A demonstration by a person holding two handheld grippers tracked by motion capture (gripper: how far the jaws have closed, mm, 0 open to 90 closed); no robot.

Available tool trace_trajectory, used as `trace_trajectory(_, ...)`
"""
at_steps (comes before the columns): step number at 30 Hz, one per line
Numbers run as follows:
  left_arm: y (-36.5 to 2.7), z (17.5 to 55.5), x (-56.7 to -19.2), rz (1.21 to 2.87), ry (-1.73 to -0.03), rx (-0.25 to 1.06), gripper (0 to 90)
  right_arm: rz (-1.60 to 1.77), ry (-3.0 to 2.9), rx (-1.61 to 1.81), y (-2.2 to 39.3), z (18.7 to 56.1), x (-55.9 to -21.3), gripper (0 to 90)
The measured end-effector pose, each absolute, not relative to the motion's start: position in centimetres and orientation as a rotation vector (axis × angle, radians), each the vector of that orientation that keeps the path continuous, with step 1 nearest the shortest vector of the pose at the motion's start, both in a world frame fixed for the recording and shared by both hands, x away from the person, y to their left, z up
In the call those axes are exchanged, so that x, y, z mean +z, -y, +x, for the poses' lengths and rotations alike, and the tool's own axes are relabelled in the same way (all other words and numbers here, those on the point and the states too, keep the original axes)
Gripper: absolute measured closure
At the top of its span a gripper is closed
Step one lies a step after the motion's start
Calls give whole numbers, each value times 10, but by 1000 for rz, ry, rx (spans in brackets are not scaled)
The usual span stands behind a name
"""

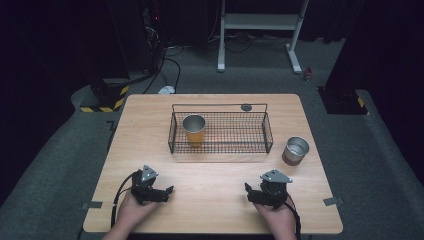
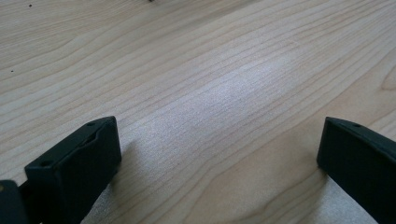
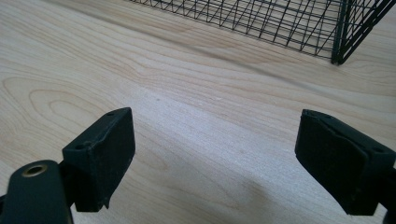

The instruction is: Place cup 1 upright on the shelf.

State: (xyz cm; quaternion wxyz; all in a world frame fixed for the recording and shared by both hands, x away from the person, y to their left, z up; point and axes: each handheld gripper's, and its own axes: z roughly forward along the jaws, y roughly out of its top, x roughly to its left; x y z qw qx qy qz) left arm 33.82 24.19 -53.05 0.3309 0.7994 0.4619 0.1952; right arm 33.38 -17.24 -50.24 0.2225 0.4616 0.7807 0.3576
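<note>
A black wire basket [image 1: 267, 131] stands at the middle back of the wooden table [image 1: 215, 175]. Inside its left part an orange cup with a metal rim [image 1: 193, 129] stands upright. A second metal cup [image 1: 295, 150] stands on the table just right of the basket. My left gripper [image 1: 168, 190] rests low on the table at the front left, open, with bare wood between its jaws [image 2: 219, 154]. At the front right my right gripper [image 1: 247, 189] is open too, and its own view shows the basket's corner [image 3: 343, 28] ahead of its empty jaws.
A small dark round mark [image 1: 246, 107] sits near the table's back edge behind the basket. Grey tape tabs [image 1: 333, 201] stick out at the table's front corners. Beyond the table lie grey carpet, cables and a white stand's legs [image 1: 257, 35].
</note>
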Motion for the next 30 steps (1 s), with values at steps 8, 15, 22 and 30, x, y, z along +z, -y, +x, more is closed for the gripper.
trace_trajectory(8, -242, 338, -530, 2086, -1218, 509, 2, 1295, -2148, 992, 185, 336, -504, 117)
trace_trajectory(15, -242, 338, -530, 2084, -1221, 509, 1, 1313, -2117, 991, 197, 335, -507, 119)
trace_trajectory(22, -242, 339, -531, 2077, -1229, 510, 2, 1358, -2080, 979, 206, 335, -510, 119)
trace_trajectory(30, -242, 338, -531, 2077, -1230, 513, 6, 1415, -2015, 989, 219, 337, -502, 124)
